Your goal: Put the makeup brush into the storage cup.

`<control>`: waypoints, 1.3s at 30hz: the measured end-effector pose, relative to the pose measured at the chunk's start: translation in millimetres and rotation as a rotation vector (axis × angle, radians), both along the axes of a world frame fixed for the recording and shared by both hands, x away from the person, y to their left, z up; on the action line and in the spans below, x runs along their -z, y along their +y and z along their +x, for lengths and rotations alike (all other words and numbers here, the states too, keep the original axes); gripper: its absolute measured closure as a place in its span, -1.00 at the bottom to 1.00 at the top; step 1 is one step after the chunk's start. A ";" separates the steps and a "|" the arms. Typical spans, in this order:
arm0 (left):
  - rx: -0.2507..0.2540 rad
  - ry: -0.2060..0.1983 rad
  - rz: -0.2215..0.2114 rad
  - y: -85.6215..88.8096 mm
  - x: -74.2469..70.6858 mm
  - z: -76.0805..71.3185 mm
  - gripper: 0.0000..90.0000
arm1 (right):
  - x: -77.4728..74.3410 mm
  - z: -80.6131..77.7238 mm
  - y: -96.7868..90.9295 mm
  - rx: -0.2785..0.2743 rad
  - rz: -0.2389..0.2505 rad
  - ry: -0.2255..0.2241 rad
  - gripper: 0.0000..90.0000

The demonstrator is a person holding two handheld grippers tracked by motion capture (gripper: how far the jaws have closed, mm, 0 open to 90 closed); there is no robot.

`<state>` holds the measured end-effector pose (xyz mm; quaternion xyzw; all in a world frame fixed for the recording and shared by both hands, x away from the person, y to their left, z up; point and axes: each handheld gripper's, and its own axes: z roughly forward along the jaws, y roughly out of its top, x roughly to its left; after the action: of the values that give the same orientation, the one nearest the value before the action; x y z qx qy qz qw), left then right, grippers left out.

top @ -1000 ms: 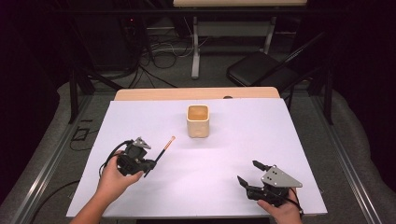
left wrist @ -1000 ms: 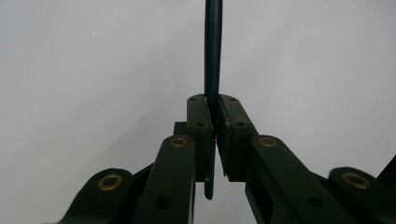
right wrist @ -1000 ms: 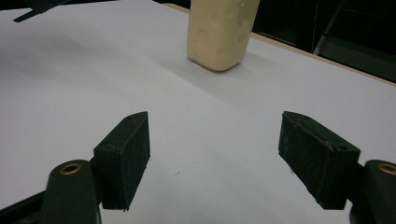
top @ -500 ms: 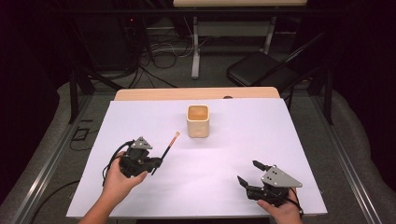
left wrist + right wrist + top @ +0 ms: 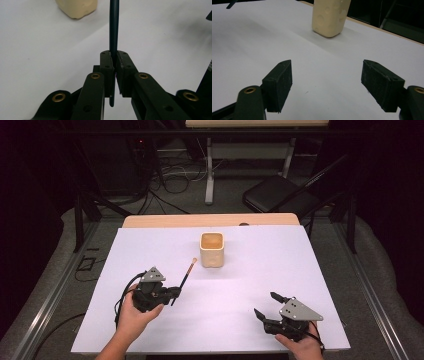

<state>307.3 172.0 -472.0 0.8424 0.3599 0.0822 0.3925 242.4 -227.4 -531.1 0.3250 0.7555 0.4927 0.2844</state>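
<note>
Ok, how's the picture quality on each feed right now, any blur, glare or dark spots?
High view: white table cover evenly lit, surroundings dark, cup sharp. Left gripper view: left gripper sharp where it clamps the dark brush handle, cup soft at the top edge. Right gripper view: right gripper open over the cover, pads slightly soft, faint shadow beside the cup; no glare.

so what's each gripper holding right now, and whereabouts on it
The left gripper clamps a thin dark brush near its back end. The right gripper holds nothing.
</note>
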 end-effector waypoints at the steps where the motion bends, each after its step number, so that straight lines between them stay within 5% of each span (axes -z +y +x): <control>1: 0.002 -0.003 -0.001 -0.1 0.0 -0.3 0.86 | 0.1 0.0 0.0 0.000 0.000 0.000 -0.45; 17: 0.004 -0.056 -0.104 -10.9 3.4 -4.3 0.86 | -0.1 0.2 -0.4 0.000 -0.007 0.002 -0.45; 39: 0.013 -0.099 -0.149 -21.8 5.0 -6.4 0.86 | -3.0 2.4 2.0 -0.005 0.010 0.025 -0.45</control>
<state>301.0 150.2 -477.0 0.8081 0.3397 0.0940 0.4720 244.8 -225.4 -528.1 0.3306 0.7575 0.4930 0.2719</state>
